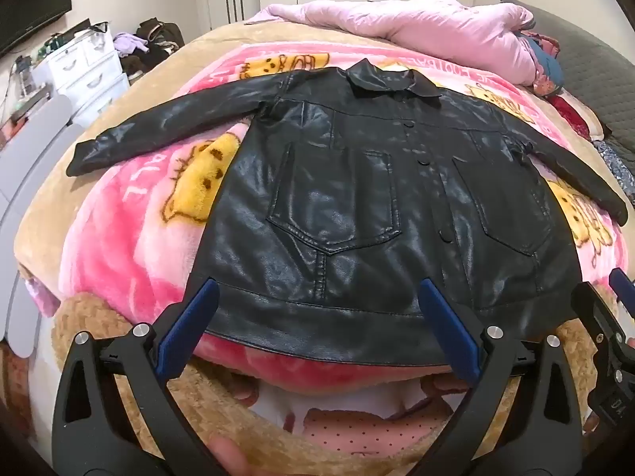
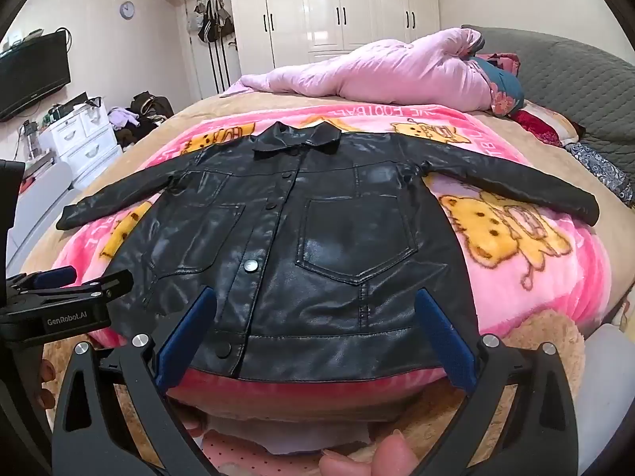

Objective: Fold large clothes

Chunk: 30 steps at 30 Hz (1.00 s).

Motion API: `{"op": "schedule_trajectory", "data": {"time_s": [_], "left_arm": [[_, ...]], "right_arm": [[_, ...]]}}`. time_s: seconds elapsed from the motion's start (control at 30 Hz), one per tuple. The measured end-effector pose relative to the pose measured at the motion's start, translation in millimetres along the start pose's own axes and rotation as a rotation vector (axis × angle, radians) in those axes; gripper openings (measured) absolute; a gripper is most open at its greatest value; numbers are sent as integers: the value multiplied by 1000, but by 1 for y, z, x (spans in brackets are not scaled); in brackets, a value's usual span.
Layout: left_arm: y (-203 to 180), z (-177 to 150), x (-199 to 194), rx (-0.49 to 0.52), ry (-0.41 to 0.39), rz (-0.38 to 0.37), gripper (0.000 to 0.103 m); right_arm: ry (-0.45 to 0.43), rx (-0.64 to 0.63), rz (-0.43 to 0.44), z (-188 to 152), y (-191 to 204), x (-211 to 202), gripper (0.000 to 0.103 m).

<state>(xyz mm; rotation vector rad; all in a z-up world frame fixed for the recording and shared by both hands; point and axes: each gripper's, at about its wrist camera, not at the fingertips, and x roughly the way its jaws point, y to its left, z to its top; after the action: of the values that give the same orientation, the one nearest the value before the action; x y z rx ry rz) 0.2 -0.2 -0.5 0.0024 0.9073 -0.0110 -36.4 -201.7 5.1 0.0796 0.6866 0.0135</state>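
A black leather jacket (image 1: 357, 182) lies flat, front up and buttoned, on a pink cartoon blanket (image 1: 131, 246), with both sleeves spread out sideways and the collar far from me. It also shows in the right wrist view (image 2: 317, 230). My left gripper (image 1: 317, 289) is open, its blue pads hovering over the jacket's hem on the left half. My right gripper (image 2: 315, 297) is open above the hem on the right half. Neither holds anything. The right gripper's tip shows at the left view's right edge (image 1: 619, 281); the left gripper shows in the right view (image 2: 67, 277).
A rolled pink quilt (image 2: 377, 71) lies at the far side of the bed. A grey headboard (image 2: 575, 79) stands at the right. White drawers (image 2: 83, 139), a pile of clothes and a TV (image 2: 31, 71) are at the left. White wardrobes (image 2: 337, 4) stand behind.
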Motion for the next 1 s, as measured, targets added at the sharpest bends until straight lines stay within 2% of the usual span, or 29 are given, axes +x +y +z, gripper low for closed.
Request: {"op": "schedule_trajectory", "data": {"time_s": [0.43, 1.0], "left_arm": [[-1, -6, 9, 3, 2, -7, 94], [2, 0, 1, -7, 0, -15, 94]], "right_arm": [[4, -2, -9, -4, 6, 0, 99], [12, 6, 1, -2, 1, 3, 99]]}}
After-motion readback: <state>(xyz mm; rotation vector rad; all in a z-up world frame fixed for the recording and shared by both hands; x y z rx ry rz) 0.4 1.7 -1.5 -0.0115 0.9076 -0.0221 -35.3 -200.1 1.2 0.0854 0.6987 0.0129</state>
